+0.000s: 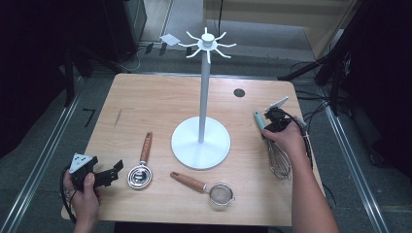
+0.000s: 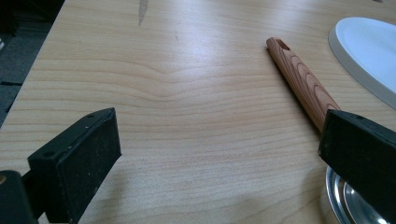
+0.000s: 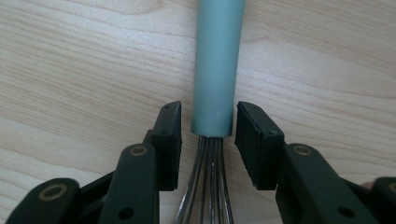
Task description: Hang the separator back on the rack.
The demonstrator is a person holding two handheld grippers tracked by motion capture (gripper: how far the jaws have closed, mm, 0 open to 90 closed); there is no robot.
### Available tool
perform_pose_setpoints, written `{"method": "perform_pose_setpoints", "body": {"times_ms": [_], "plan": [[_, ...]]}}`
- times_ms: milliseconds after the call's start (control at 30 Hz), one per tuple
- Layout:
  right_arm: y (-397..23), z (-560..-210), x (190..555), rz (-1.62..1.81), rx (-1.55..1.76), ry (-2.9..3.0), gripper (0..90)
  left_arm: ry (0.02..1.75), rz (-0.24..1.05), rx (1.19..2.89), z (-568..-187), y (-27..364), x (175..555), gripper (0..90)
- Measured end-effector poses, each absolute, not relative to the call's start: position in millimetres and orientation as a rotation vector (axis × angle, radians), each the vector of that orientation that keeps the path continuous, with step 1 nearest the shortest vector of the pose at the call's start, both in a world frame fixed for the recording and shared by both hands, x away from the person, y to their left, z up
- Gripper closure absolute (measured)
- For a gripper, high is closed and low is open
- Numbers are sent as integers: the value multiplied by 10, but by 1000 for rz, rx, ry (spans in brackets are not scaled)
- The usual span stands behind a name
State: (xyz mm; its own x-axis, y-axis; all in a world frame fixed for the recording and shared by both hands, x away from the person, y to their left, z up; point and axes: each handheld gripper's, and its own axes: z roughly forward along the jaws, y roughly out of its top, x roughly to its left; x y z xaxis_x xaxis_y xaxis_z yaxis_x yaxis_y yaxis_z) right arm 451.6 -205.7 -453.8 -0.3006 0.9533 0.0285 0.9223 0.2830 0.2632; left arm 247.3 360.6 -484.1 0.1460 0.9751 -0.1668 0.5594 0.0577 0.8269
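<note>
While R gripper [image 3: 205,140] jaws straddle the whisk [image 3: 214,65] at the handle's lower end, a slim gap shows each side, no pinch yet. Whisk lies flat at table [image 1: 160,97] R edge. L gripper [image 2: 219,154] spread wide, empty, near ladle [image 1: 141,170]. Strainer [image 1: 214,190] also flat; rack [image 1: 204,87] hooks bare. Judged: hanging not begun, 3 utensils left.

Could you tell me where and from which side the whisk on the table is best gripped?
Grip the whisk on its teal handle, probably just above where the wires begin: it is a straight, round, firm bar lying flat on the table, while the wires would flex. Come from above, one jaw on each side. The right hand-held gripper already straddles that end, with its pads not yet pressing.
</note>
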Motion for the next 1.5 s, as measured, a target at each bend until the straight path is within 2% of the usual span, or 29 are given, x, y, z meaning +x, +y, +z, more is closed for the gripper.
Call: {"method": "perform_pose_setpoints", "body": {"times_ms": [400,800,1133,1500], "plan": [[-1986,-4638,4684,222,1867,2406,696,1518,635,1608,-4841,3608,2475,0],[-1960,-4641,4717,192,1892,2403,709,1516,634,1610,-4841,3608,2476,0],[-1995,-4595,4665,277,1879,2391,710,1515,633,1609,-4841,3608,2477,0],[-2016,-4391,4523,467,1822,2342,710,1514,634,1609,-4841,3607,2476,0]]}}
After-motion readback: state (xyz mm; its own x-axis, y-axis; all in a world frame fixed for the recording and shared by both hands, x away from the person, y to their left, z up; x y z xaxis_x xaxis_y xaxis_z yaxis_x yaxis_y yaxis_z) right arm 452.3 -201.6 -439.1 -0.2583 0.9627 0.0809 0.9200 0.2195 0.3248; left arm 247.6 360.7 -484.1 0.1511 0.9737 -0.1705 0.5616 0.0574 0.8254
